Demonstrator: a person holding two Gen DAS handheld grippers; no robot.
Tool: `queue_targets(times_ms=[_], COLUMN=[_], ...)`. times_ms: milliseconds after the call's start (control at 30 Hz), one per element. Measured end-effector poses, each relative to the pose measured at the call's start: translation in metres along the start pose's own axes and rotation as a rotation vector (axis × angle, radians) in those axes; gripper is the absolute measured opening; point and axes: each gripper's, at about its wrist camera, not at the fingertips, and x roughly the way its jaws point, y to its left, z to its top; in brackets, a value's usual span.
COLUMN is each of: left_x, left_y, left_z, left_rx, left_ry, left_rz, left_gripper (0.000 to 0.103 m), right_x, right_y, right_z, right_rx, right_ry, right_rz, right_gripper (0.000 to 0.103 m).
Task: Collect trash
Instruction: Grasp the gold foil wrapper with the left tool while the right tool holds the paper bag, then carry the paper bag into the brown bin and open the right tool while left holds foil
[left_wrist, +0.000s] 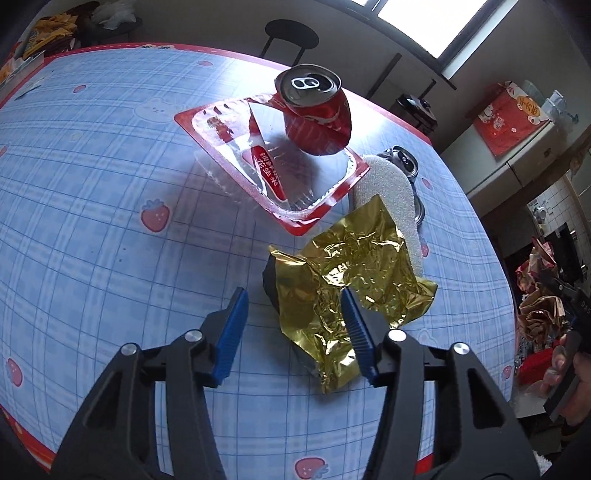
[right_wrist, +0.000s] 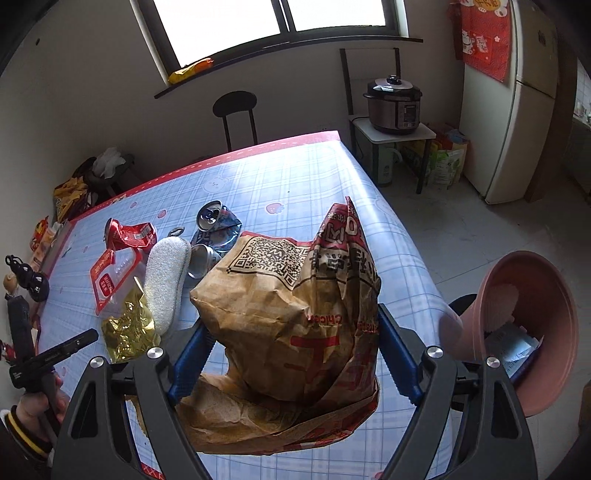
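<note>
Trash, as we list it across the right wrist view: red tray (right_wrist: 107, 278) at left, gold foil wrapper (right_wrist: 127, 328) lower left, white sponge (right_wrist: 164, 282), 2 crushed cans (right_wrist: 214, 236) on the table (right_wrist: 295, 177). At centre, our right gripper (right_wrist: 291, 358) is clamped on the brown paper bag (right_wrist: 291, 314). Pink bin (right_wrist: 532, 332) at right. Our left gripper (left_wrist: 293, 314) hangs spread apart over the foil.

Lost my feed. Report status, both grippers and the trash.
Left gripper open over gold foil wrapper. Right gripper shut on brown paper bag, pink bin to its right. Crushed red can, plastic tray not collected.
</note>
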Motion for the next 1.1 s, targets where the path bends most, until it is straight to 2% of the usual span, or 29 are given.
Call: queue_targets(times_ms=[67,233,467,767,1100], left_x=[0.007,0.017,0.013,-0.035,-0.105], left_y=[0.002,0.008,-0.002,-0.030,-0.069], left_z=[0.003,0.007,0.005,-0.004,0.005], left_rx=[-0.023,-0.058,-0.021,0.081,0.154], left_ry=[-0.001,-0.008,-0.046,-0.120,-0.263], left_rz=[-0.005,-0.020,-0.016,-0.040,-0.067], left_gripper=[0.040,0.028,0.010,0.005,0.005], right_x=[-0.006,-0.015,-0.023,-0.035,-0.063], right_y=[-0.008,-0.019,-0.019,-0.012,-0.019], right_z=[-0.004,-0.008,-0.008,0.001,0.009], right_rx=[0.012,0.023,0.012,-0.004,0.003], right_ry=[-0.004,-0.008,-0.018,-0.056,-0.131], right_rz=[-0.010,-0.032,-0.033,0.003,0.046], right_gripper=[0.081,0.081,0.081,0.081,0.081])
